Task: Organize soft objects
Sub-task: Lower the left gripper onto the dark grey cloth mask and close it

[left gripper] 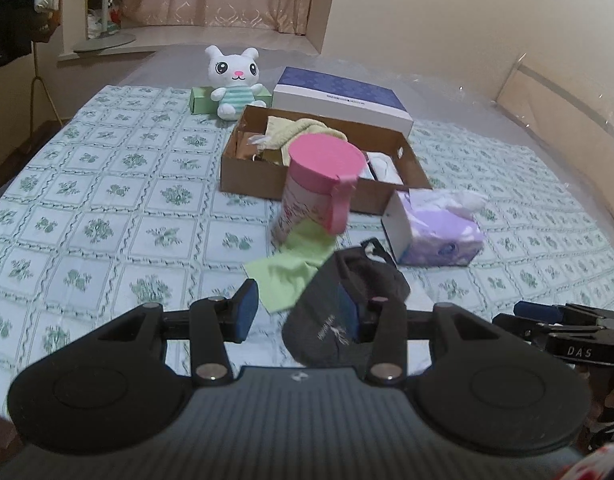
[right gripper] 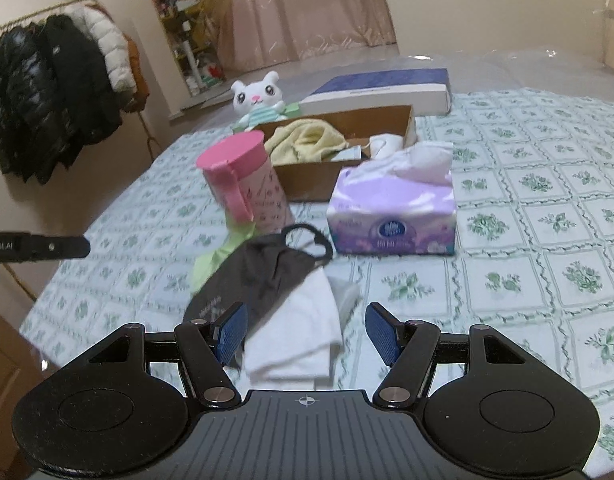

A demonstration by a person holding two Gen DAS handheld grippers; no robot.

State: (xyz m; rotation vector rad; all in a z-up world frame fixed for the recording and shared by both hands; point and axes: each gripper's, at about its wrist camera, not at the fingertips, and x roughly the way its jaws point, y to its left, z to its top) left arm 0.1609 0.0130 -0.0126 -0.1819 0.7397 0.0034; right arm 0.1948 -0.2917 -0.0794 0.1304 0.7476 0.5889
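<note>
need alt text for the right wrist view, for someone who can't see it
The open right claw hovers over a white cloth partly covered by a dark mask on a floral bedspread. Beyond stand a pink cup, a purple tissue pack and a cardboard box holding a yellow towel.
</note>
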